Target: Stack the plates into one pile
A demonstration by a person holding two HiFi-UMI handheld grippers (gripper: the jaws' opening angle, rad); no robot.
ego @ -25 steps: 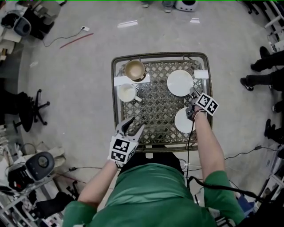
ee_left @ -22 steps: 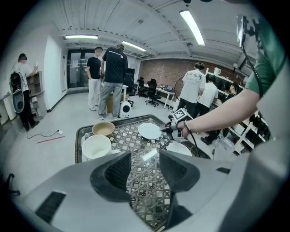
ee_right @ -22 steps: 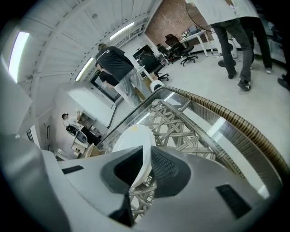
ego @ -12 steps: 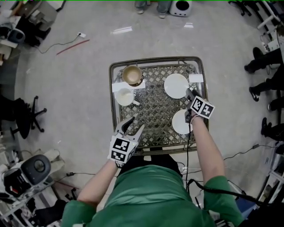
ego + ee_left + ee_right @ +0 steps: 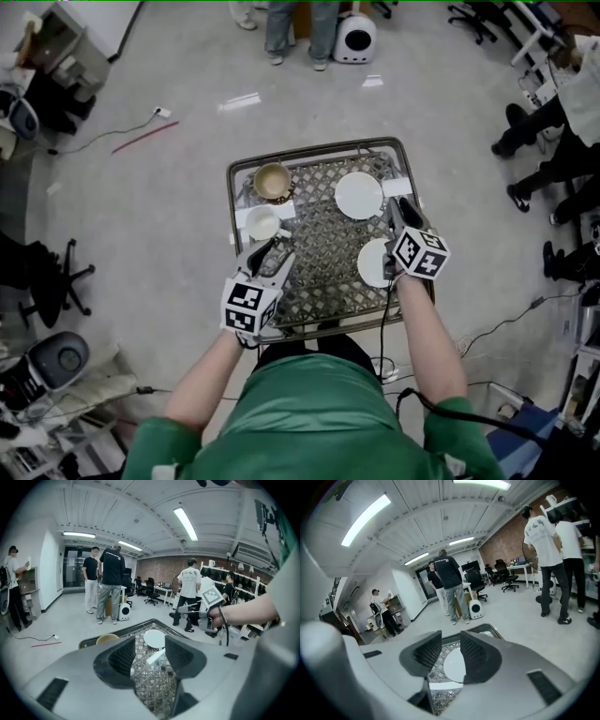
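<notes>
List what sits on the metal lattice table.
Far round white plate, near round white plate, tan bowl, white cup. The right gripper, jaws closing on nothing, covers the near plate's right edge.

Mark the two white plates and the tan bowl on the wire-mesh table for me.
far white plate (image 5: 359, 195), head view, centre of its face.
near white plate (image 5: 371, 262), head view, its uncovered left part.
tan bowl (image 5: 272, 181), head view, middle of its inside.

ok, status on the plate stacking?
Left tongs open, empty. Right tongs closing, nothing between them, by the near plate. Far plate apart from it, not yet stacked. Bowl and cup off left, not in the way.
</notes>
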